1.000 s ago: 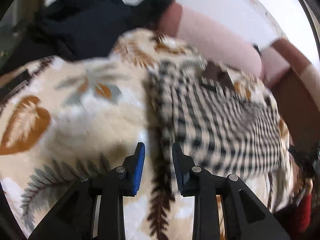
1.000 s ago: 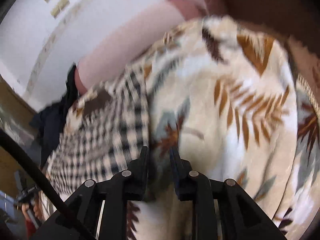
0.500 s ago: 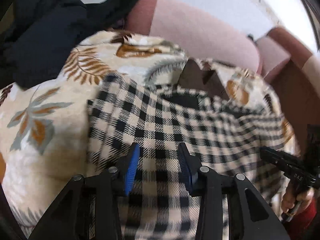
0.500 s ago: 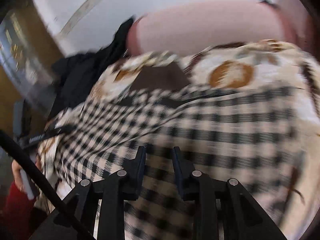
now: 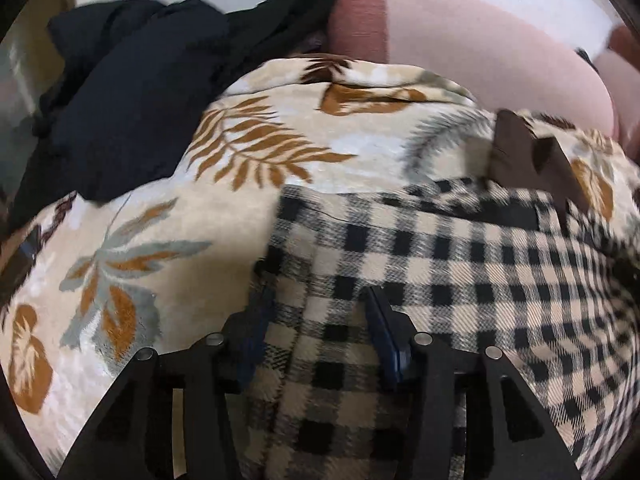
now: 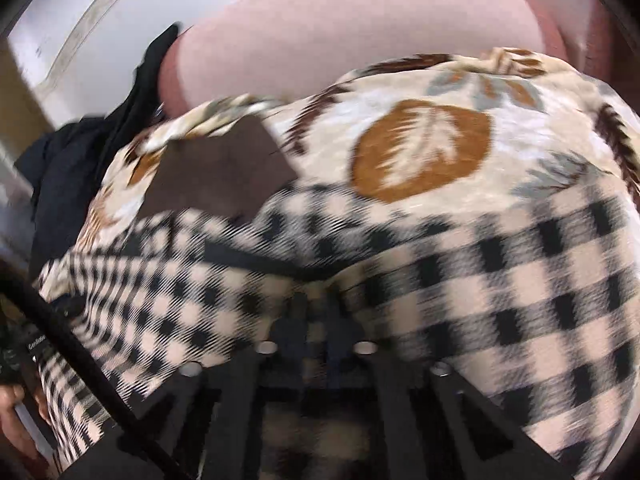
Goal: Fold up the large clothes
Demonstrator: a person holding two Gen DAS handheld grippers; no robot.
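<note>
A black-and-cream checked garment [image 5: 460, 272] with a brown collar [image 5: 532, 160] lies spread on a leaf-print blanket [image 5: 168, 220]. My left gripper [image 5: 316, 320] is open, its blue-padded fingers [image 5: 386, 336] astride the garment's left edge, with cloth between them. In the right wrist view the same garment [image 6: 520, 280] fills the lower frame and its brown collar [image 6: 216, 172] lies upper left. My right gripper [image 6: 318, 308] sits low against the cloth, fingers close together with checked fabric bunched at the tips; blur hides the grip.
A pile of dark clothes [image 5: 132, 92] lies at the blanket's far left. A pink sofa back [image 5: 480, 52] runs behind it, also in the right wrist view [image 6: 340, 40]. The leaf-print blanket [image 6: 420, 148] covers the seat. A hand [image 6: 16, 404] shows at lower left.
Both grippers have swung from the blanket onto the checked garment and come down to it. The left fingers have widened around its left edge; the right fingers have narrowed on the cloth.
</note>
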